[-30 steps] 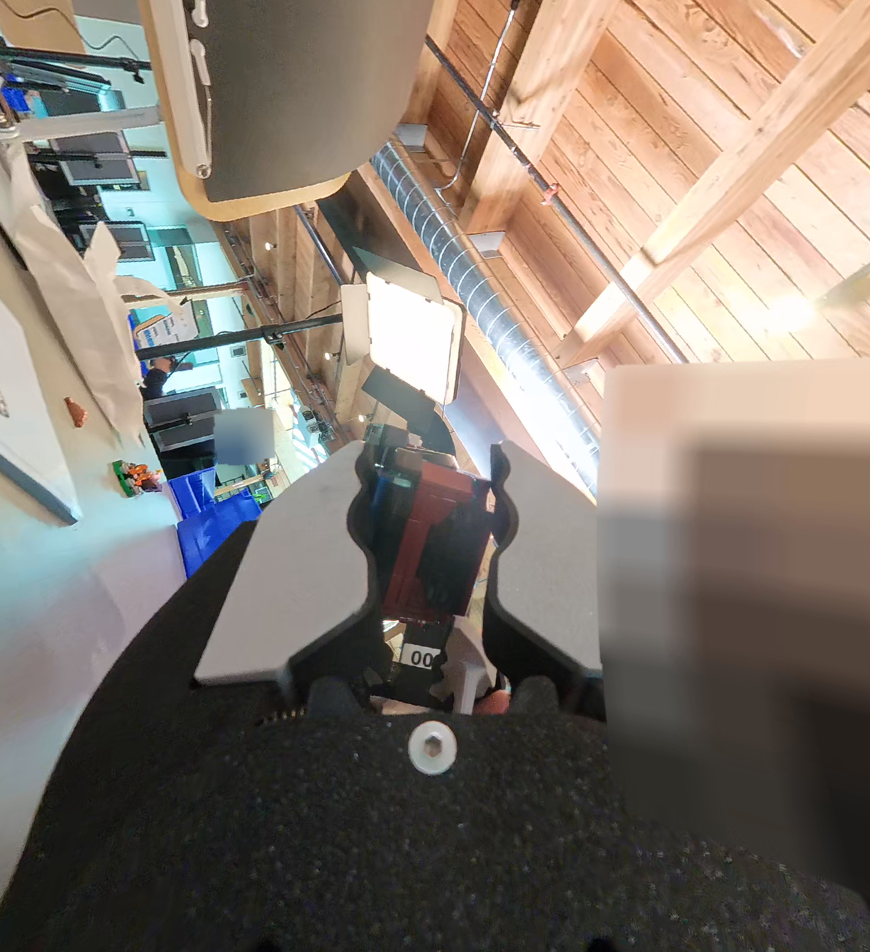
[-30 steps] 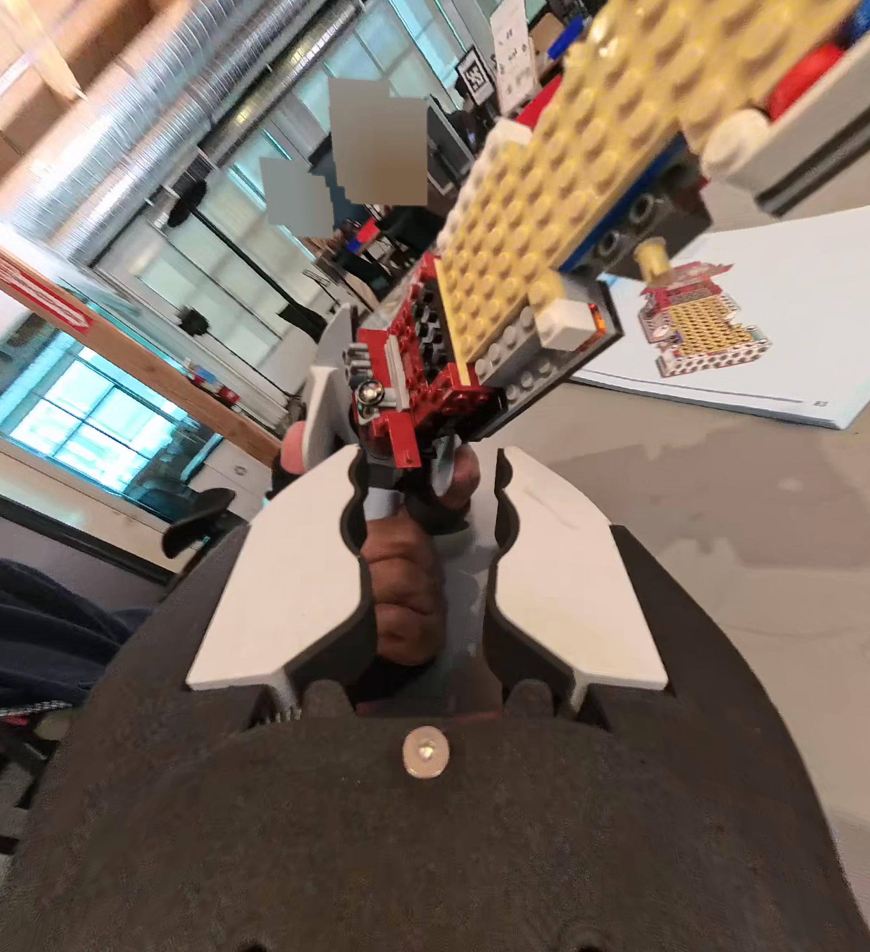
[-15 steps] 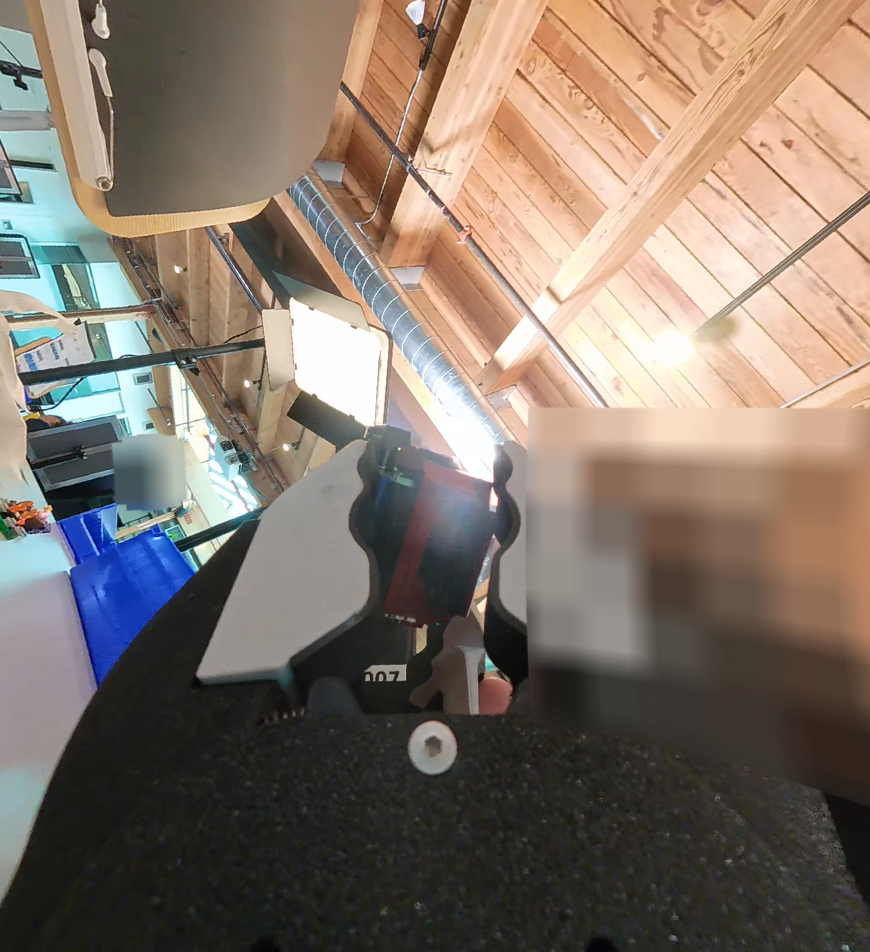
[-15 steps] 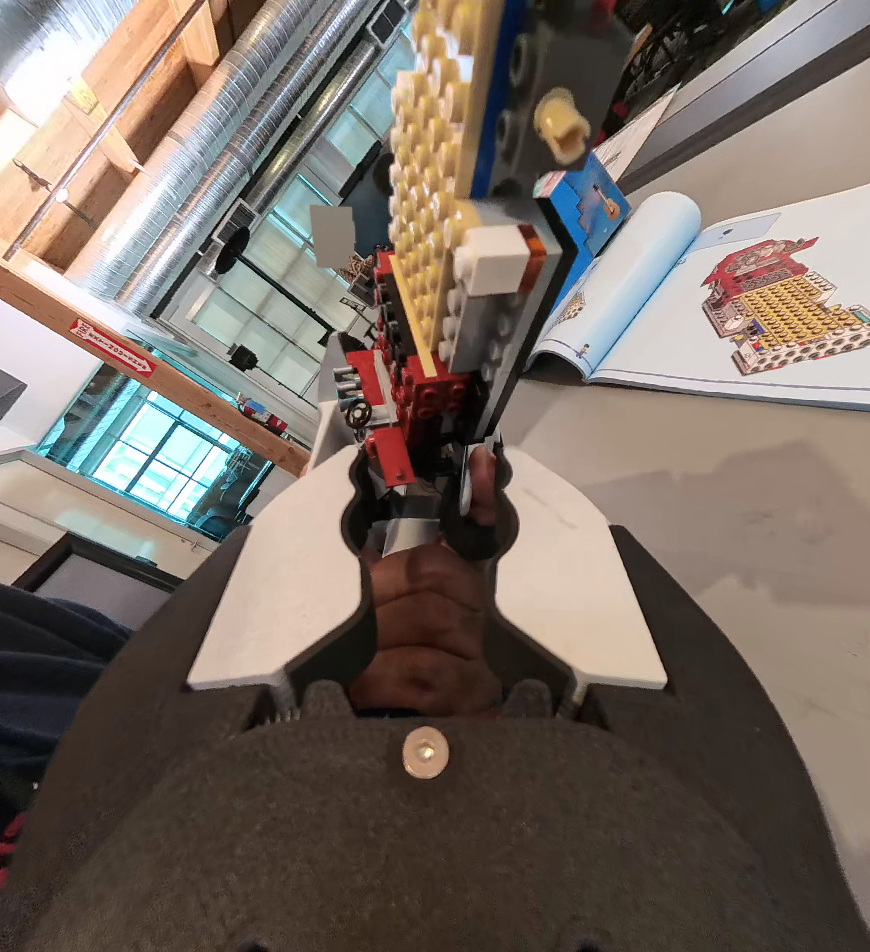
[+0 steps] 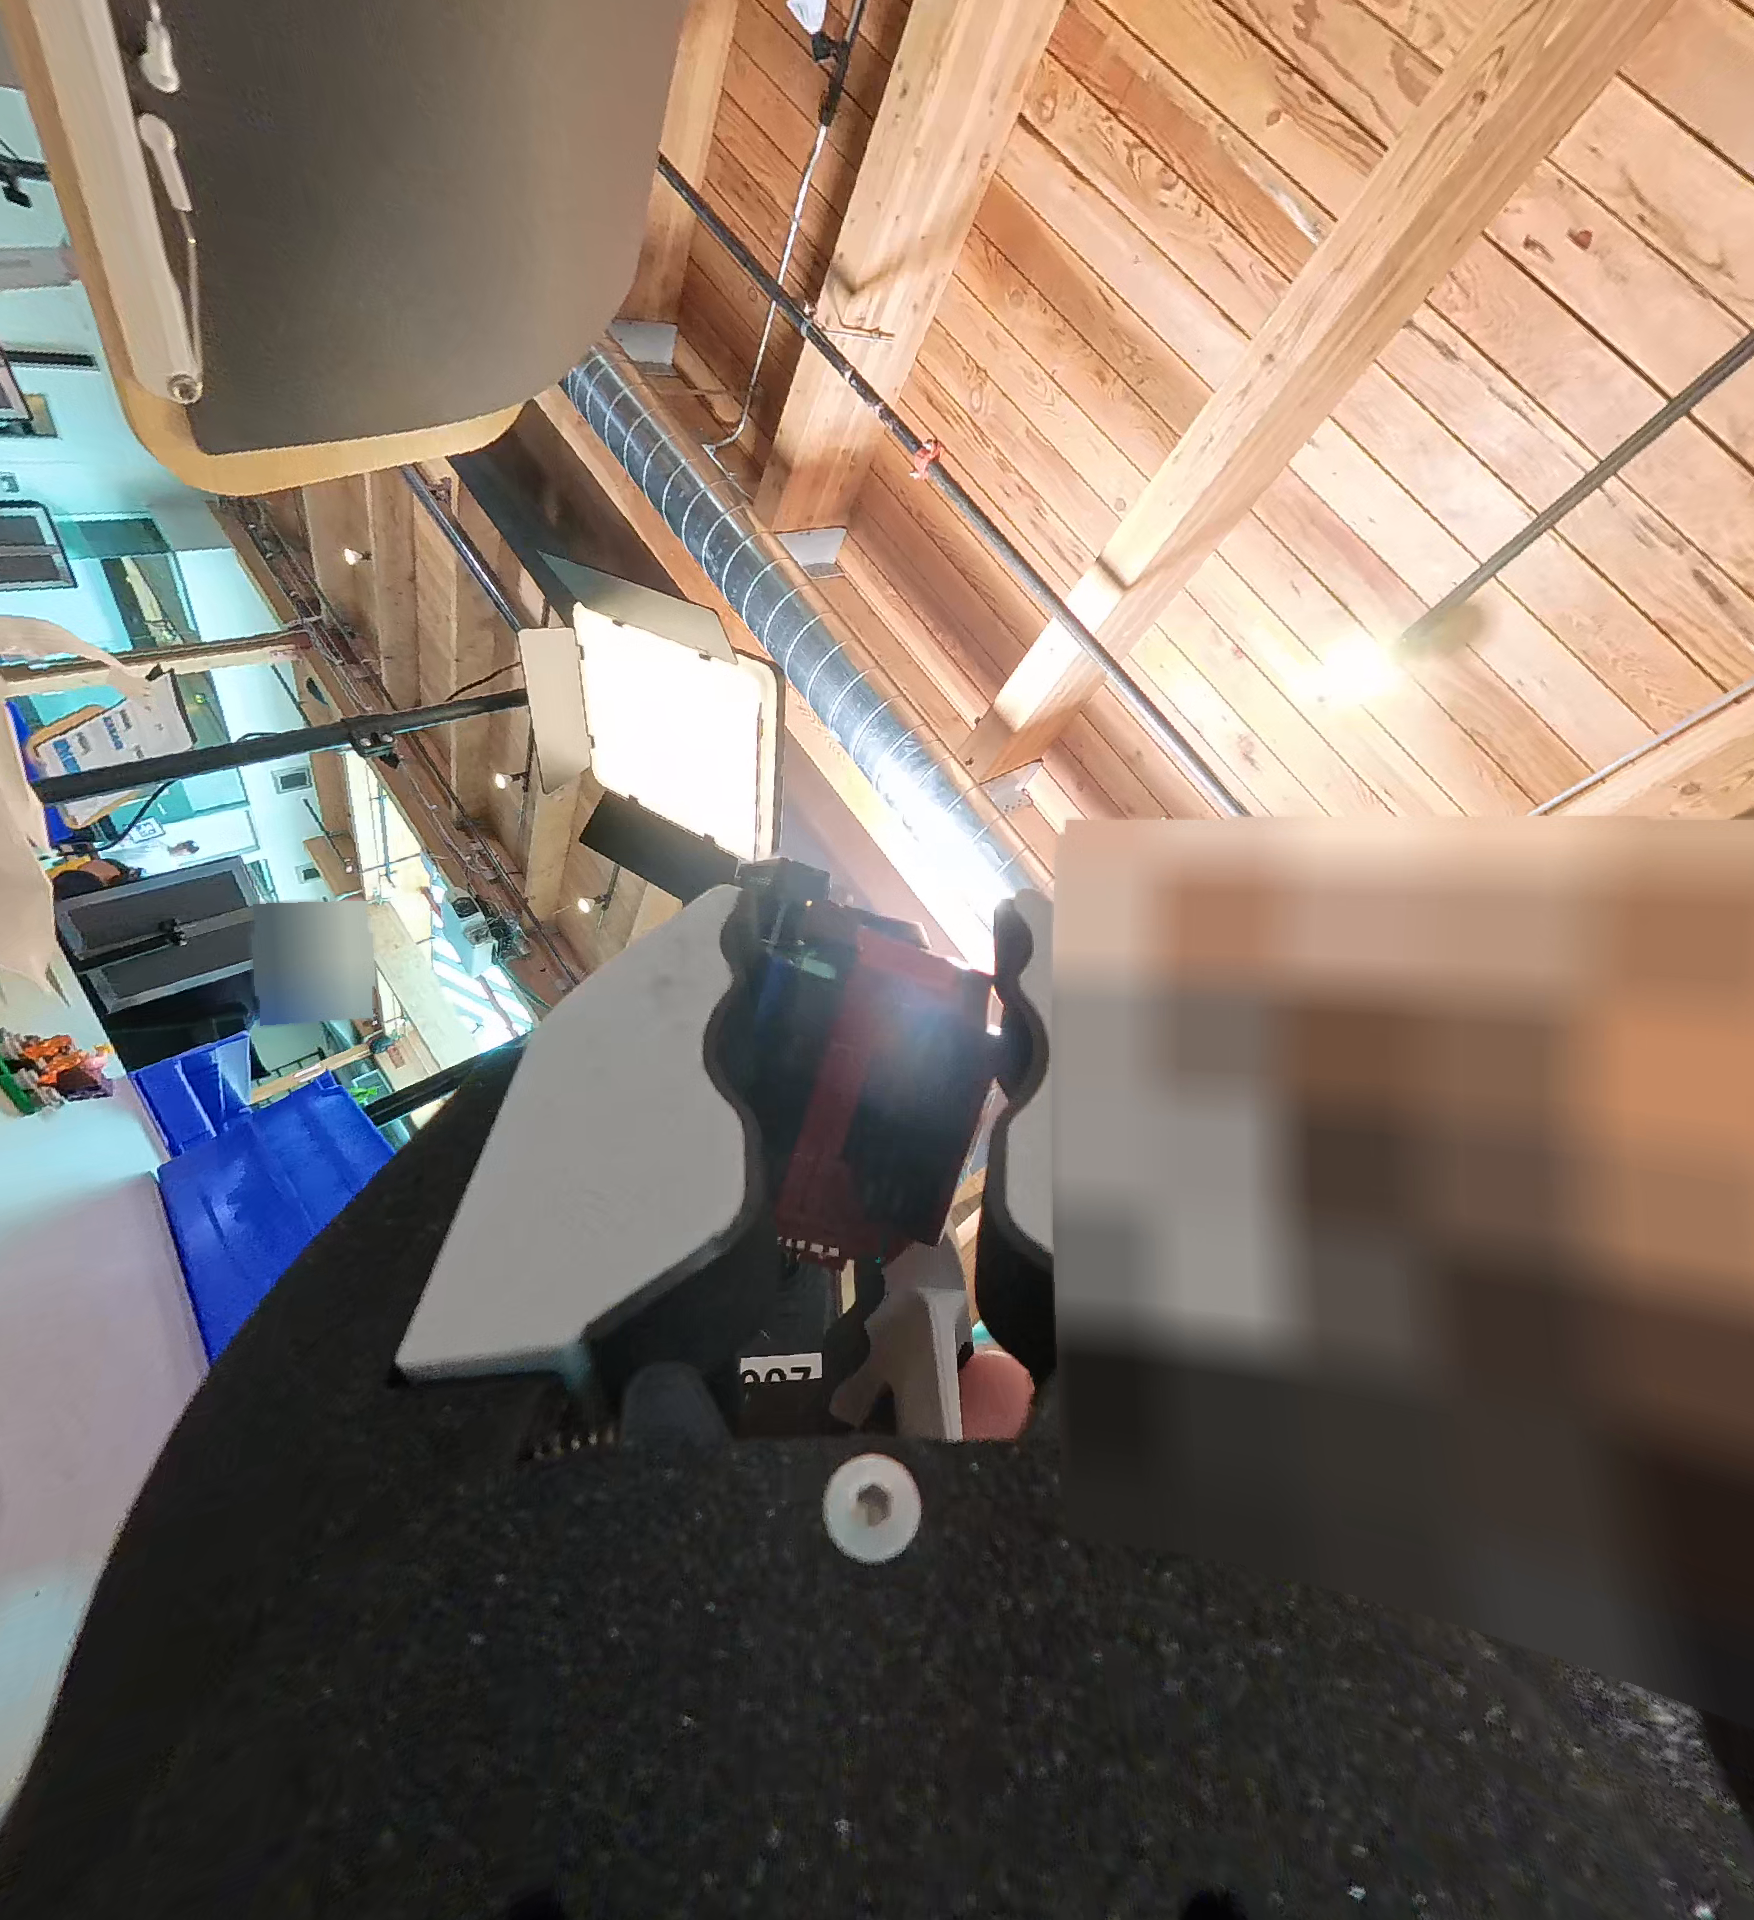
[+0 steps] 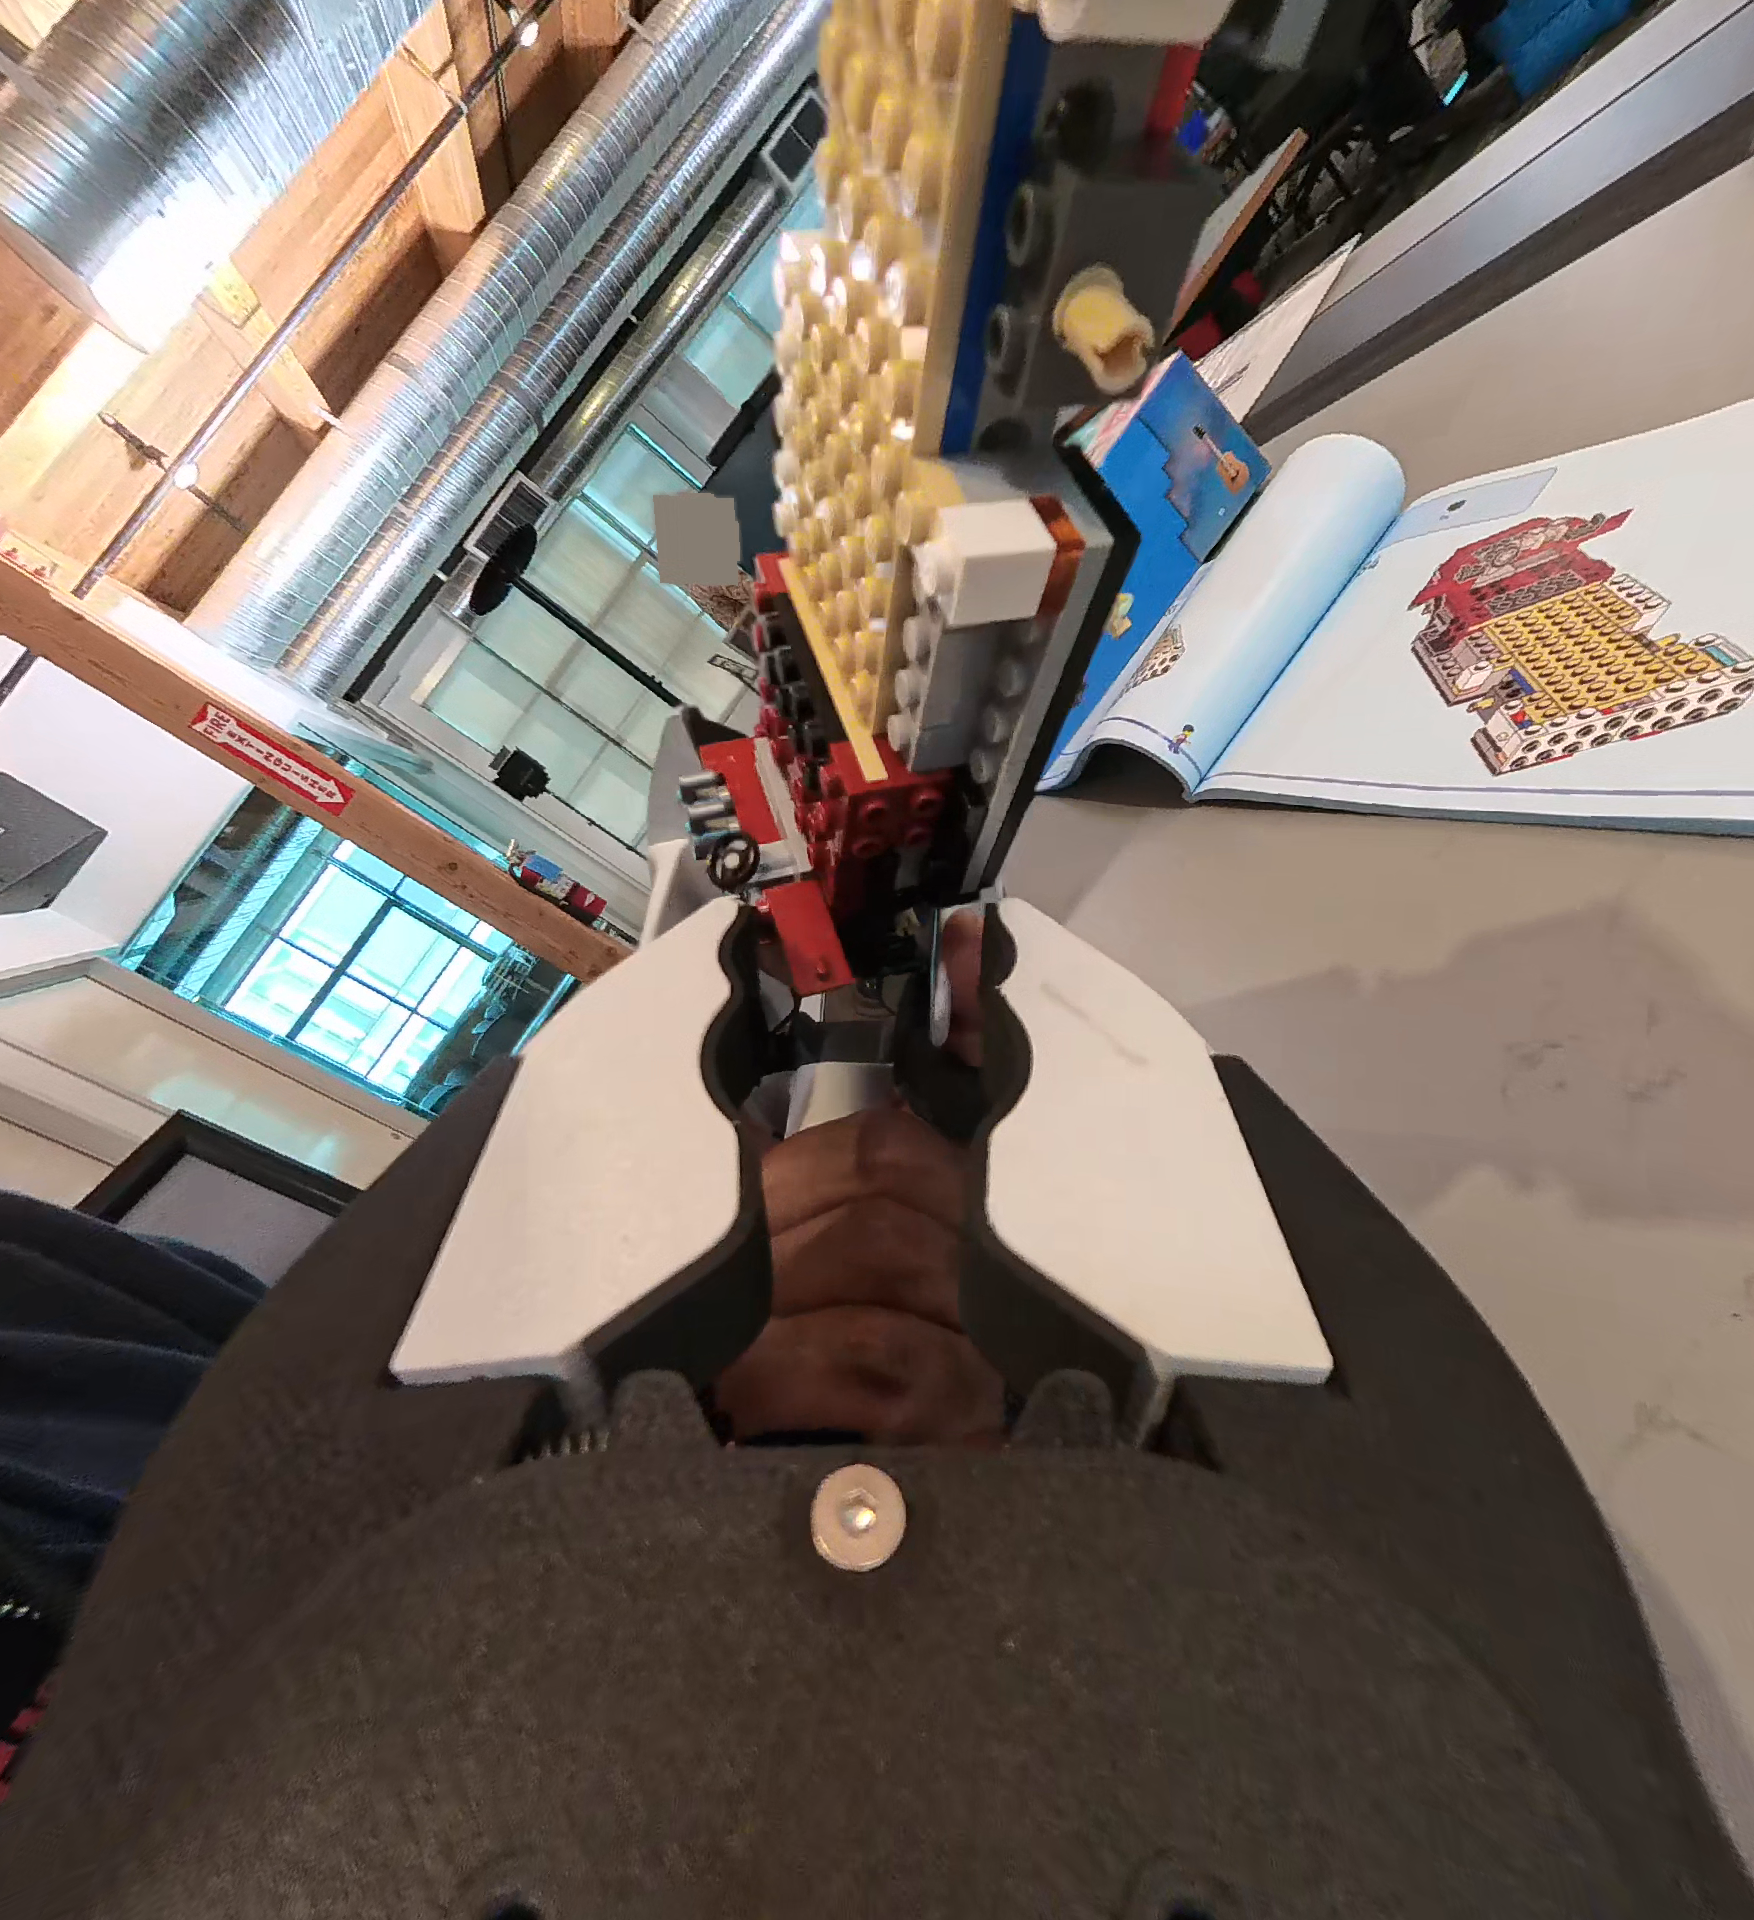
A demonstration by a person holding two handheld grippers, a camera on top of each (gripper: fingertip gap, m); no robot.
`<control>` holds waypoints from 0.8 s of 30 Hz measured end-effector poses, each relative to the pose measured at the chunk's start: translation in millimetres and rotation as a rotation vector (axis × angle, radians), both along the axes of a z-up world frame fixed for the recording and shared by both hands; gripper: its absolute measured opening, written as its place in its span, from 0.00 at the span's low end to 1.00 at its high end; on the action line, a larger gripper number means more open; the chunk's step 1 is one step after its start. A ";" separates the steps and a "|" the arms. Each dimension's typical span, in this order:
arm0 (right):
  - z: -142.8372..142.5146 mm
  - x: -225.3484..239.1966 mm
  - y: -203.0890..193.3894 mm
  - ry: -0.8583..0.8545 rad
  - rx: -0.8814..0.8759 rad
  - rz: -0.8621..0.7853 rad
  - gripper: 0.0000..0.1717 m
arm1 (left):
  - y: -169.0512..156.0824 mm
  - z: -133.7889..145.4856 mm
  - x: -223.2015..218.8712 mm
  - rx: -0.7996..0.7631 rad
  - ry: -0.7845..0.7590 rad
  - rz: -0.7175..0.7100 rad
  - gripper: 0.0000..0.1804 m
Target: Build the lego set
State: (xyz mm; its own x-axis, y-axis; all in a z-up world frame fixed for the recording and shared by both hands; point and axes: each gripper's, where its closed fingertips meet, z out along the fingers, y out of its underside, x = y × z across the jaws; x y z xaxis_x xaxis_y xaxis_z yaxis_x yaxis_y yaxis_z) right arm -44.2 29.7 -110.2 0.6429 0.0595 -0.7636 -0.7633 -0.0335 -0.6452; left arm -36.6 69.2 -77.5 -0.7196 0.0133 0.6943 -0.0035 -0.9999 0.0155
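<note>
My left gripper (image 5: 873, 914) points up at the ceiling and is shut on the red and dark end of a brick model (image 5: 883, 1070), which fills the space between its pads. In the right wrist view the same model (image 6: 883, 582) rises from my right gripper (image 6: 862, 914): a tan studded plate on grey, blue and red bricks. The right fingertips close on the model's near red end, the red plate at the left tip and the dark plate edge at the right tip. A finger of the left gripper (image 6: 667, 831) shows behind the model. A hand (image 6: 852, 1247) shows between the right jaws.
An open instruction booklet (image 6: 1475, 675) and a small blue box (image 6: 1174, 488) lie on the grey table (image 6: 1475, 1039). A lit light panel (image 5: 675, 738) hangs ahead of the left gripper. Blue bins (image 5: 260, 1164) stand at the left. Blurred patches hide part of both views. The tips of one gripper are about 5 cm away from the tips of the other.
The model has swung from tilted right to nearly upright in the right view. The right jaws have narrowed onto its near end. The left grasp has stayed the same.
</note>
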 end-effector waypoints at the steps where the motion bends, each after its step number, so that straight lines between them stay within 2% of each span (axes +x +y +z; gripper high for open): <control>1: 0.2 -0.2 -0.1 -0.001 0.002 0.001 0.24 | -0.3 1.3 -1.0 0.014 -0.004 0.010 0.24; 9: 5.2 -4.0 -0.2 -0.016 0.025 0.023 0.23 | -2.4 9.3 -7.0 0.063 -0.034 0.031 0.24; 13: 7.7 -6.0 -0.4 -0.020 0.039 0.033 0.20 | -3.2 10.5 -8.2 0.079 -0.034 0.043 0.24; 24: 5.8 -5.7 0.3 0.004 0.049 0.036 0.19 | -1.8 7.3 -7.7 0.058 -0.023 0.053 0.24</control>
State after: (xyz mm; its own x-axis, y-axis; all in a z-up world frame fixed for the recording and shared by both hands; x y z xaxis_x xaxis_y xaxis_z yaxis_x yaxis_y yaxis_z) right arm -50.0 30.0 -104.4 0.6364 0.1200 -0.7620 -0.7649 -0.0293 -0.6435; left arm -44.3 67.4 -70.2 -0.7337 -0.0653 0.6763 0.0502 -0.9979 -0.0420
